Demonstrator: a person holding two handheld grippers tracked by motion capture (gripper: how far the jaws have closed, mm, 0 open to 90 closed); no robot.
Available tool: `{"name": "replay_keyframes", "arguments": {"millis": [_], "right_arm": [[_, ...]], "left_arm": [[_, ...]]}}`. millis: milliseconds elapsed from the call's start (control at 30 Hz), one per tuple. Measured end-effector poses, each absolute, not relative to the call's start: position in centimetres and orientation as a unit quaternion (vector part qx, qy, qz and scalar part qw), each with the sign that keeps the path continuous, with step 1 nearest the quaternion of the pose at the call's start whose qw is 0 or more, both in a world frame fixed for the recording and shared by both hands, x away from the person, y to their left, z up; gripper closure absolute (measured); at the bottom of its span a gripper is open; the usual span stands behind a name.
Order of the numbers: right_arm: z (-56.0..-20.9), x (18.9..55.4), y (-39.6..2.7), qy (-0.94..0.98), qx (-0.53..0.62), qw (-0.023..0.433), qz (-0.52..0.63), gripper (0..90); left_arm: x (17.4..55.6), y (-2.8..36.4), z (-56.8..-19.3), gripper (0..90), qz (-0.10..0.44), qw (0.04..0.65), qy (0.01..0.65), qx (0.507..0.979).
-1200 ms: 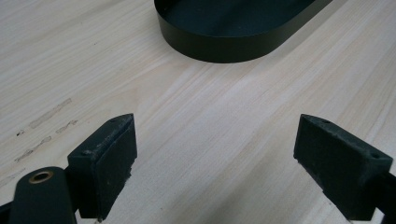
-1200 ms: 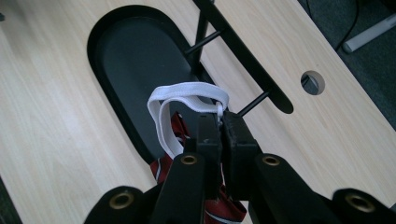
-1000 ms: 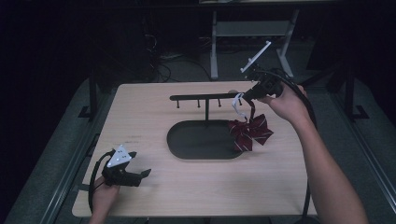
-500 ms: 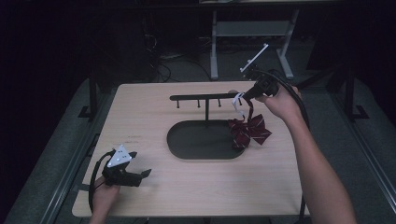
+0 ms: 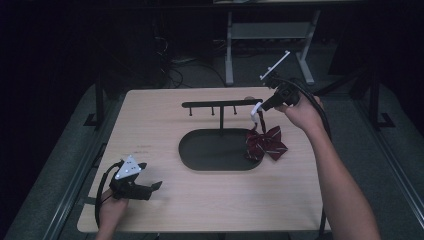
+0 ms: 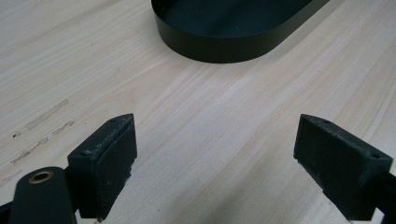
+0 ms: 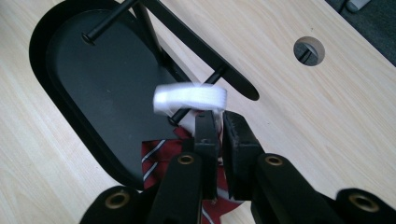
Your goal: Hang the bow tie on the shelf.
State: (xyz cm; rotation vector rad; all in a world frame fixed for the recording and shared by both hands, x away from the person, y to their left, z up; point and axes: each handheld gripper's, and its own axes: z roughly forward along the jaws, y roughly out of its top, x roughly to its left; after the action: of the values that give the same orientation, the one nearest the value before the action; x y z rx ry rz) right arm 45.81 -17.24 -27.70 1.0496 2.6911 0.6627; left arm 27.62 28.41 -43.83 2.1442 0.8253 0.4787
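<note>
On the pale wooden table point(image 5: 150, 120), the left gripper point(image 5: 150, 187) rests near the front left corner, jaws wide apart with nothing between them. In the middle stands the black metal rack with an oval base and a pegged crossbar point(image 5: 220, 104). At the right, the right gripper point(image 5: 256, 111) has its jaws closed on the white elastic band point(image 7: 190, 98) of the dark red striped bow tie point(image 5: 265, 144), the loop held against the end peg. The tie sags onto the base edge; hooking appears unfinished, release is left
</note>
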Motion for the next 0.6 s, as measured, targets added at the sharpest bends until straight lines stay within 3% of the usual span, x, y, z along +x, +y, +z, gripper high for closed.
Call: {"name": "replay_keyframes", "arguments": {"millis": [600], "right_arm": [[-28.26,45.33,-18.24,0.905,0.347,0.076,0.236,79.0]], "left_arm": [[27.77,28.41,-43.83,13.2,0.187,0.383,0.323,0.845]]}}
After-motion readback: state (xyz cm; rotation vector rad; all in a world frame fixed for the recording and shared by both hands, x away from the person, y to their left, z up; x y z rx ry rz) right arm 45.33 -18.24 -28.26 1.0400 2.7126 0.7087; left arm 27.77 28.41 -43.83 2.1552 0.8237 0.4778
